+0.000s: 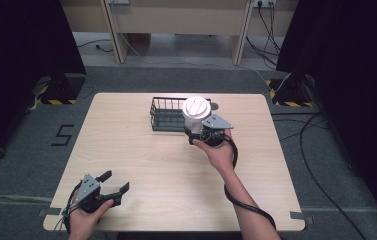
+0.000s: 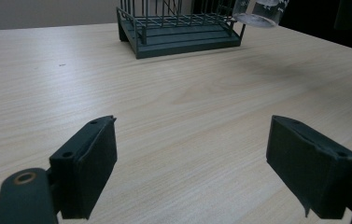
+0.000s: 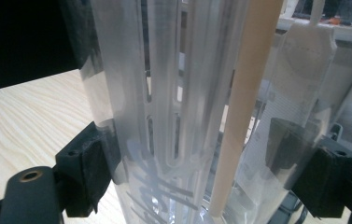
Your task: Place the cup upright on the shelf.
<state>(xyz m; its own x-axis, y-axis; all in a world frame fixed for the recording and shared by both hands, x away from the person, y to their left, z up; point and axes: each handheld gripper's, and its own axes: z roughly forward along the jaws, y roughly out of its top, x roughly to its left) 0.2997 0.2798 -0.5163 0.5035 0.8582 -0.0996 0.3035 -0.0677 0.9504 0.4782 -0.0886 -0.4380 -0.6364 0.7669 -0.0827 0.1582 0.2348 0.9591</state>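
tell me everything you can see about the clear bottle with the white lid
The bottle is a see-through plastic cylinder with a round white ribbed lid. It hangs upright above the table, at the right front end of the dark wire basket. The right gripper is clamped on its body, one black jaw on each side. Inside are a slotted clear insert and a pale straight rod or straw.

The clear plastic container (image 1: 196, 114) with a white round lid stood upright, lifted clear of the table and clamped between the jaws of the right gripper (image 1: 202, 134), right at the near right corner of the dark wire basket (image 1: 166, 116). Through its see-through ribbed wall (image 3: 164, 116) a pale straight stick (image 3: 243, 107) showed, running up its height.
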